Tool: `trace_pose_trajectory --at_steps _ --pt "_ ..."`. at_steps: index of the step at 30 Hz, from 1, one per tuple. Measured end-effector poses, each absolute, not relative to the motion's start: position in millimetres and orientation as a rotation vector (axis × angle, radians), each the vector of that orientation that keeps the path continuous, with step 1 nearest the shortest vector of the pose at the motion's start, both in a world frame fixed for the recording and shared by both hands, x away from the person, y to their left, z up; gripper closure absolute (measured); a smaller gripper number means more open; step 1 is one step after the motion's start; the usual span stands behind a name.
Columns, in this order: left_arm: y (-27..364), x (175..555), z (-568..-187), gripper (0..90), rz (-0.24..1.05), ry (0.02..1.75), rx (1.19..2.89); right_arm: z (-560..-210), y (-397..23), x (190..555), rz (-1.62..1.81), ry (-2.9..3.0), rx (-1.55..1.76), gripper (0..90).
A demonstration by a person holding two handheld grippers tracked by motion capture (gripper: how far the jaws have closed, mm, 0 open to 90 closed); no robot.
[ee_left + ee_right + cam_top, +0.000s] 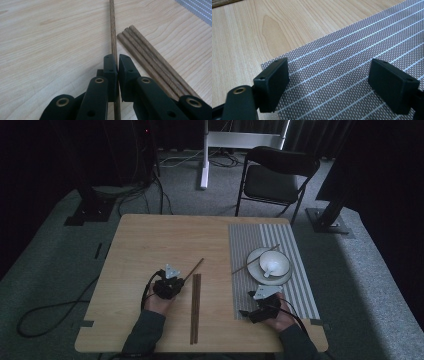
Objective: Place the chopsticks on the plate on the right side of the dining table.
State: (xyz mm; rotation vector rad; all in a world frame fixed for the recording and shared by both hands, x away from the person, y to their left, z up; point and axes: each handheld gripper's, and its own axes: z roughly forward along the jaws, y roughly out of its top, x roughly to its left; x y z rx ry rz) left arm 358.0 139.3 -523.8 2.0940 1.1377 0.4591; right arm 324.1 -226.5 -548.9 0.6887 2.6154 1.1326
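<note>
Slim dark-brown wooden chopstick (113, 30)

Both grippers are black: the left gripper (169, 281) and right gripper (263, 301) each carry a grey three-cornered plate on top, brass-ringed holes behind blocky jaws, a trailing black cable, and dark grey-green sleeves.
</note>
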Motion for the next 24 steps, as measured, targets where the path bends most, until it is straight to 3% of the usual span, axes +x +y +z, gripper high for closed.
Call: trace_pose_trajectory --at_steps 24 --pt "127.8 370.5 -505.8 85.6 0.482 1.078 2.093 -548.9 -226.6 324.0 1.133 2.616 0.689 16.3"
